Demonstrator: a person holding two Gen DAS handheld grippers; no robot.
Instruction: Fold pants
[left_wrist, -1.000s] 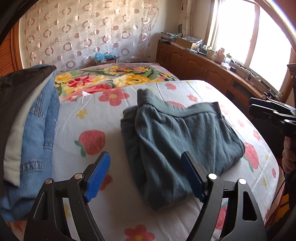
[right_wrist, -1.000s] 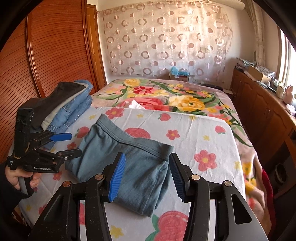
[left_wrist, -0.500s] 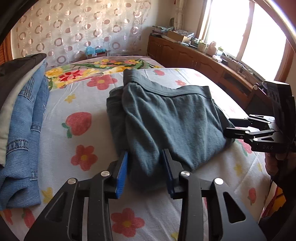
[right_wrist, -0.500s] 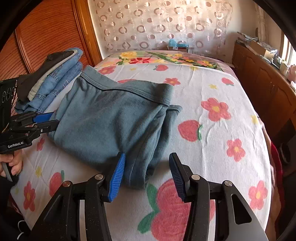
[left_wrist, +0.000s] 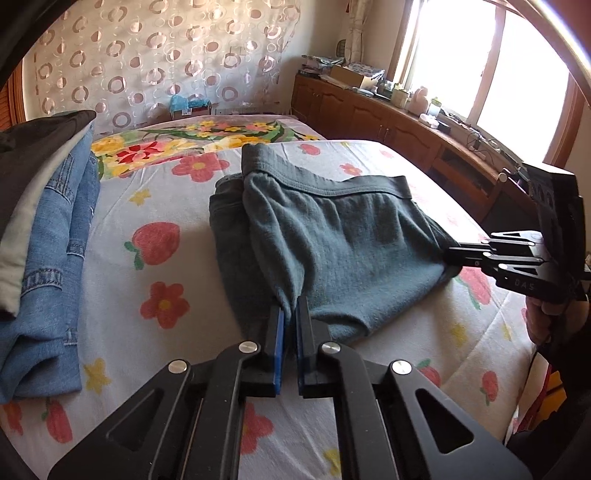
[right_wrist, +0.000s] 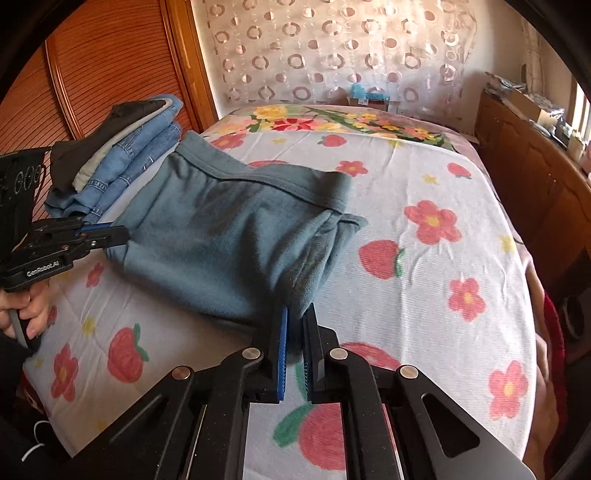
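Both claws are pinching near corners of the folded grey-green knit pants (left_wrist: 332, 240): left claw (left_wrist: 290, 314), right claw (right_wrist: 295, 314).

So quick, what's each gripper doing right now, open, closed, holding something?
Left gripper: has just closed, pinching the near edge of the teal pants.
Right gripper: has just closed too, pinching the pants' other near corner.

Pants, teal, folded on the bed: one (left_wrist: 332, 251)
Stacks of folded clothes: one (left_wrist: 44, 229)
Denim pieces in that stack: cannot tell exactly
Grippers: two, left gripper (left_wrist: 290, 314) and right gripper (right_wrist: 294, 314)
Beds: one (right_wrist: 424, 177)
Windows: one (left_wrist: 480, 55)
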